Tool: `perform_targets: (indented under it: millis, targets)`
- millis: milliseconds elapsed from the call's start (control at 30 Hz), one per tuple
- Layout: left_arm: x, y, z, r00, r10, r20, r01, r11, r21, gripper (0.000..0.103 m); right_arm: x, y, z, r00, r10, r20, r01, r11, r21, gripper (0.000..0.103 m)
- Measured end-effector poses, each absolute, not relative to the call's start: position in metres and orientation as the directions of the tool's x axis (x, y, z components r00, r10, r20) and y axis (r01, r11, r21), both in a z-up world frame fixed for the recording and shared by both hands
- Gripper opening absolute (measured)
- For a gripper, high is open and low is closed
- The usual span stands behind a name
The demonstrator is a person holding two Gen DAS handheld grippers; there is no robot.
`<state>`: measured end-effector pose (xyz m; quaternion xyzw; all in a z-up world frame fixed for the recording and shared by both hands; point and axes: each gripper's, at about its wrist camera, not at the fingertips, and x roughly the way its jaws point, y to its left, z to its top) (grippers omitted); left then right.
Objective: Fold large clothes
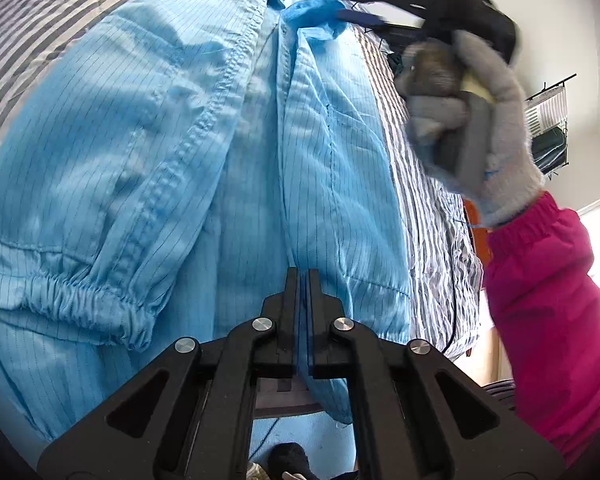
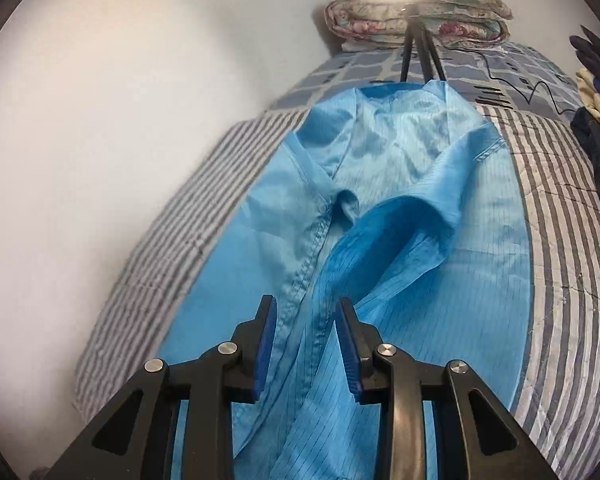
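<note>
The left gripper (image 1: 301, 280) is clenched on a fold of the light blue garment (image 1: 148, 152), the cloth edge running in between its closed pads and down past them. The right gripper (image 2: 306, 344) stands released: its blue pads (image 2: 265, 356) are apart, with a raised ridge of the same garment lying in the gap but pressed by neither pad.

The striped bedspread (image 2: 560, 240) carries everything. On it the garment lies stretched straight ahead of both grippers, its long axis running away from them toward the collar end at the far side, so each gripper looks along its length rather than across it. An elastic cuff (image 1: 92, 300) sits just left of the left gripper; a stitched front seam (image 2: 308, 252) runs ahead from between the right gripper's pads.

In the left wrist view the gloved hand (image 1: 480, 120) with its pink sleeve (image 1: 548, 300) holds the right tool up near the far end, to the right of the left gripper. So the left gripper holds the near hem, while the right is nearer the collar; my judgement is that the coming fold turns on the right re-pinching that ridge there.
</note>
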<state>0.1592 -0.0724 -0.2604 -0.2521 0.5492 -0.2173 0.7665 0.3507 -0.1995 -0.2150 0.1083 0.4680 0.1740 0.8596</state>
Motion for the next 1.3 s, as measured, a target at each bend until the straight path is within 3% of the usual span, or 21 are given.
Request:
perform_targets:
  millis: [100,433,633,800,1000,1100,1167,1300]
  targets:
    - [0.156,-0.066,-0.261,0.293,-0.624,-0.724,0.050,0.766,-0.640,0.000,0.345,-0.232,-0.205,0.542,0.388,-0.746,-0.116,0.913,0.391,0.032]
    - [0.144,-0.041,-0.230,0.338,-0.644,-0.686,0.057,0.742,-0.668,0.000,0.315,-0.260,-0.213,0.496,0.238,-0.835,-0.111,0.971,0.211,0.029]
    - [0.142,-0.012,-0.178,0.417,-0.568,-0.709,0.157,0.814,-0.559,0.000,0.339,-0.255,-0.218,0.495,0.193,-0.847,-0.108,0.981,0.161,0.025]
    - [0.156,0.030,-0.164,0.510,-0.492,-0.705,0.136,0.856,-0.499,0.000,0.385,-0.232,-0.242,0.470,0.153,-0.869,-0.084,0.988,0.129,0.024]
    - [0.180,0.060,-0.171,0.534,-0.499,-0.683,0.038,0.821,-0.570,0.000,0.437,-0.186,-0.271,0.444,0.222,-0.868,-0.109,0.975,0.193,0.026]
    - [0.184,0.056,-0.169,0.542,-0.491,-0.683,0.051,0.830,-0.556,0.000,0.451,-0.160,-0.286,0.420,0.175,-0.890,-0.125,0.983,0.134,0.033]
    - [0.187,0.053,-0.168,0.540,-0.482,-0.690,0.060,0.840,-0.540,0.000,0.449,-0.154,-0.284,0.428,0.145,-0.892,-0.135,0.986,0.095,0.033]
    - [0.186,0.046,-0.176,0.517,-0.481,-0.708,0.058,0.845,-0.532,0.004,0.420,-0.177,-0.250,0.447,0.225,-0.866,-0.134,0.974,0.184,0.032]
